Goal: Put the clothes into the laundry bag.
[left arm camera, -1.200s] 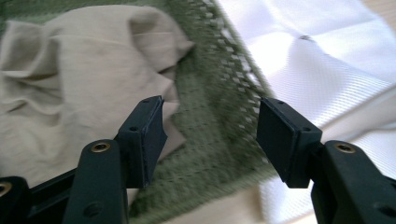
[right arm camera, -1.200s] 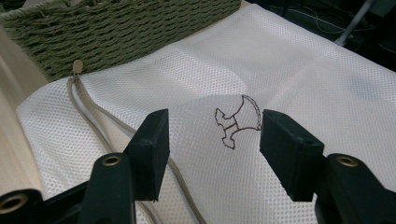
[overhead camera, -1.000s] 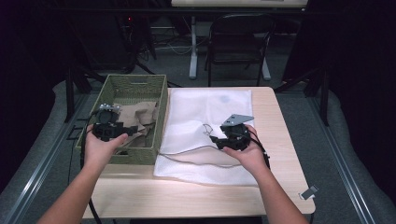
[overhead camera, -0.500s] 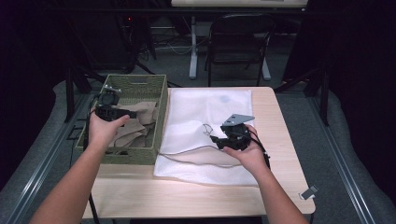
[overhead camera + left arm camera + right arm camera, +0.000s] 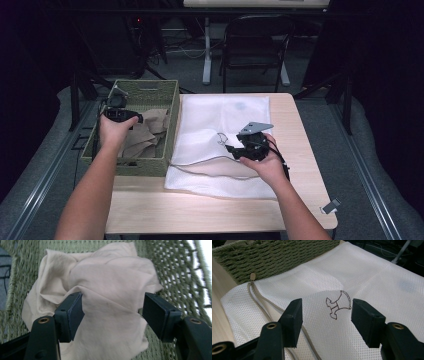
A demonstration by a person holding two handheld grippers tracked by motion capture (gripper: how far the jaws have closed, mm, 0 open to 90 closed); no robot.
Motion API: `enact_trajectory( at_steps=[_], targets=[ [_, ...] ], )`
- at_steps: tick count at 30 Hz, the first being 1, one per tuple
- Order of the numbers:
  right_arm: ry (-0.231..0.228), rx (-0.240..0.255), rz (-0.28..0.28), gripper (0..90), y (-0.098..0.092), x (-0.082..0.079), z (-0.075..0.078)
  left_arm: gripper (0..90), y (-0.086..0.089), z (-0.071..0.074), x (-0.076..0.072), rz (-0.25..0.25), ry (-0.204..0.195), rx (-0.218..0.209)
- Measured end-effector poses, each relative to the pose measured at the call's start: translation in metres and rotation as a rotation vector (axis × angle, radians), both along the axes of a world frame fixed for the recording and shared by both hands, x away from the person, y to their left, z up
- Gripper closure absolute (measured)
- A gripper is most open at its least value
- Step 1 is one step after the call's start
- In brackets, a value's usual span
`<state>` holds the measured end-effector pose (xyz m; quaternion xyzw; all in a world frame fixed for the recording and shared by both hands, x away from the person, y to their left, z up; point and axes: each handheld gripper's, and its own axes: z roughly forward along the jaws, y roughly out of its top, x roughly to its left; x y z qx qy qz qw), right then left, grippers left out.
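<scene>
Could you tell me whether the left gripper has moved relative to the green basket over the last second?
Yes. The left gripper has travelled from the basket's near end toward its far end, over the beige cloth, jaws open.

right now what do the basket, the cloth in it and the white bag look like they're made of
Basket: woven green cord or rope, matte, with braided strands and open gaps visible. Cloth: soft beige woven fabric, perhaps cotton, matte and creased into loose folds. White bag: fine synthetic-looking mesh, showing a tiny regular hole pattern, with a beige zipper along its edge.

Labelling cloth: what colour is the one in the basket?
Pale beige cloth, clearest in the left gripper view.
</scene>
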<state>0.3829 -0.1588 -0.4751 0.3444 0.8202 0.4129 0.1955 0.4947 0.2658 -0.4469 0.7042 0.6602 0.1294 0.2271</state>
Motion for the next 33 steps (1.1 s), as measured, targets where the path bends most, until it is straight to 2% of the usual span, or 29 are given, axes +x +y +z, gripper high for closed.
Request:
enact_trajectory(
  at_steps=[5, 9, 15, 18, 21, 27, 33],
  targets=[
    [0.003, -0.001, 0.0, 42.2, 0.0, 0.001, -0.001, 32.8, 0.001, -0.007, 0.005, 0.004, 0.018, -0.023],
    [0.004, -0.001, 0.001, 42.2, 0.0, 0.001, -0.001, 31.8, -0.001, -0.012, 0.009, 0.001, 0.03, -0.019],
    [0.0, 0.002, 0.003, 42.1, 0.001, 0.0, -0.001, 30.1, -0.008, -0.025, 0.019, 0.016, 0.073, 0.006],
    [0.003, 0.001, 0.003, 42.1, 0.001, 0.0, -0.001, 28.8, -0.01, -0.03, 0.022, 0.026, 0.079, 0.013],
    [0.01, -0.004, 0.005, 42.0, 0.001, 0.001, -0.002, 26.5, -0.013, -0.039, 0.026, 0.031, 0.103, 0.048],
    [0.01, -0.005, 0.006, 41.9, 0.002, 0.001, -0.003, 23.3, -0.014, -0.051, 0.032, 0.044, 0.141, 0.042],
    [0.013, -0.006, 0.012, 41.9, 0.004, 0.0, -0.003, 20.5, -0.016, -0.062, 0.038, 0.05, 0.169, 0.056]
  ],
)
